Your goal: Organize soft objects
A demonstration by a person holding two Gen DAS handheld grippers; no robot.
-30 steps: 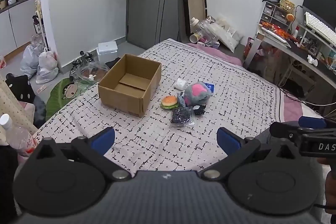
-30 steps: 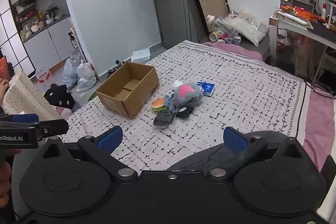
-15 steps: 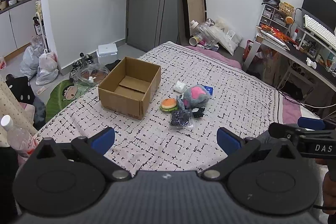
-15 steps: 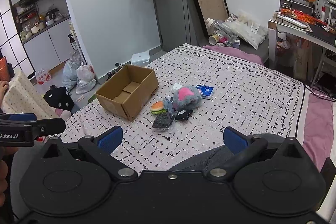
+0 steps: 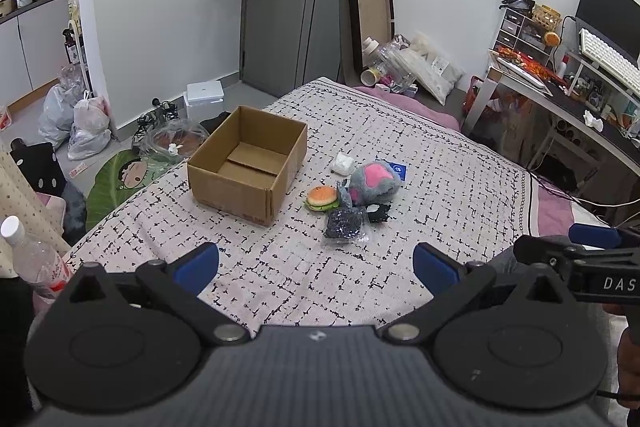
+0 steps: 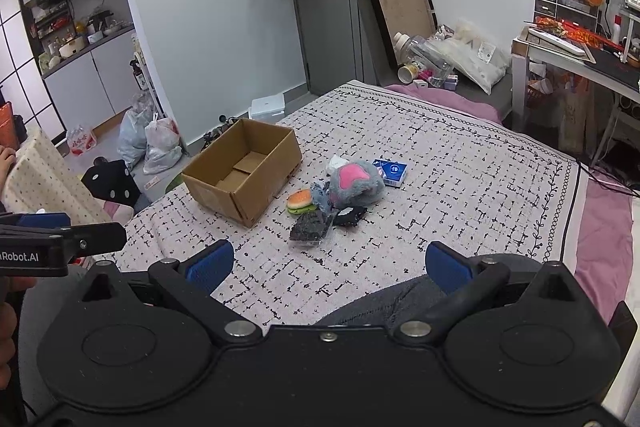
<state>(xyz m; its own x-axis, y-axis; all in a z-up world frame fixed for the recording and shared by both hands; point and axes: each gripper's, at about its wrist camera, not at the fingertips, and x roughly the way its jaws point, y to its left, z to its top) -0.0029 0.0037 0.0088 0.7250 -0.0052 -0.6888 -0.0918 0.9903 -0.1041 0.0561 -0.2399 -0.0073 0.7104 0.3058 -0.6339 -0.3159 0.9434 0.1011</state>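
An open, empty cardboard box point(image 5: 246, 173) point(image 6: 244, 171) stands on the patterned bed cover. To its right lie a burger toy point(image 5: 321, 198) point(image 6: 300, 201), a grey and pink plush point(image 5: 374, 182) point(image 6: 356, 183), a dark item in a clear bag point(image 5: 341, 223) point(image 6: 310, 227), a small black item point(image 5: 378, 213), a white soft lump point(image 5: 343, 163) and a blue card pack point(image 6: 390, 171). My left gripper point(image 5: 316, 263) is open and empty, well short of the pile. My right gripper point(image 6: 328, 263) is open and empty too, equally far back.
The bed cover point(image 5: 440, 187) ends at a pink edge on the right. A desk point(image 5: 560, 95) with clutter stands at the right. Bags point(image 5: 80, 123) and a green mat lie on the floor at the left. A plastic bottle point(image 5: 32, 255) stands near my left gripper.
Both views have tilted up slightly, so the box and pile sit a little lower in frame. Both grippers stay open. No object on the bed has moved.
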